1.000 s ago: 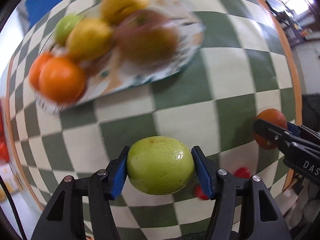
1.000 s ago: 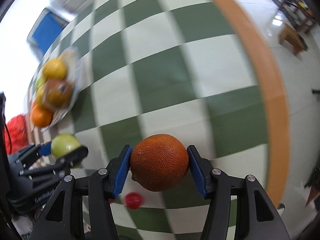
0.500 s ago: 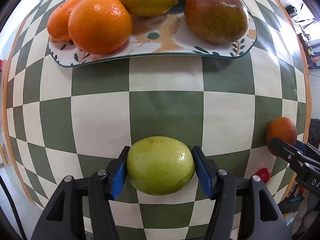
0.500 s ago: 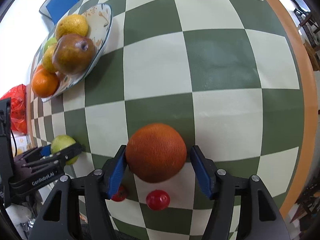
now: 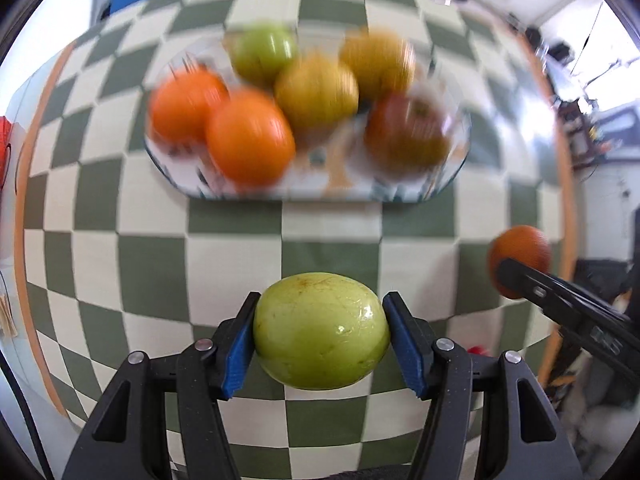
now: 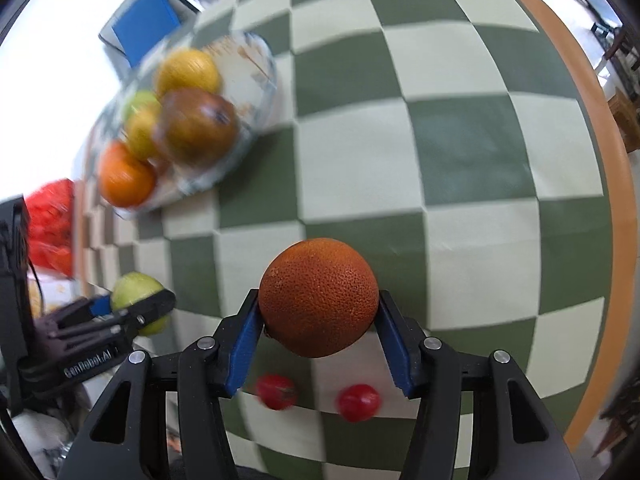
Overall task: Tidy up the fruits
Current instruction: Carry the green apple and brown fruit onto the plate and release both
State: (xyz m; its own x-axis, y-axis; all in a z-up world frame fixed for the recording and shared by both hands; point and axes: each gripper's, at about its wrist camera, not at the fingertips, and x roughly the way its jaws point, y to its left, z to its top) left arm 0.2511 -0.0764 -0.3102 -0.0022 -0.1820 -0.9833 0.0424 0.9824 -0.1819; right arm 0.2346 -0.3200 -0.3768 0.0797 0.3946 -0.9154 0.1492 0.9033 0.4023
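Observation:
My left gripper (image 5: 320, 336) is shut on a green apple (image 5: 321, 330) and holds it above the checkered table. My right gripper (image 6: 318, 322) is shut on a dark orange (image 6: 318, 296); it also shows at the right of the left wrist view (image 5: 518, 252). Ahead of the left gripper a patterned plate (image 5: 320, 190) carries two oranges (image 5: 250, 136), two yellow fruits (image 5: 316, 94), a green apple (image 5: 264, 54) and a reddish-brown apple (image 5: 406, 132). The plate (image 6: 262, 80) lies far left in the right wrist view. Two small red fruits (image 6: 358, 402) lie on the table under the right gripper.
The table has a green and cream checkered cloth (image 6: 440, 140) with an orange rim (image 6: 620, 200) at its right edge. A blue box (image 6: 146, 26) stands beyond the plate. A red bag (image 6: 50, 224) sits off the table's left side.
The left wrist view has pulled back and up from the plate, which now sits farther ahead and blurred. The right gripper has lifted the orange off the table. Both grips are unchanged.

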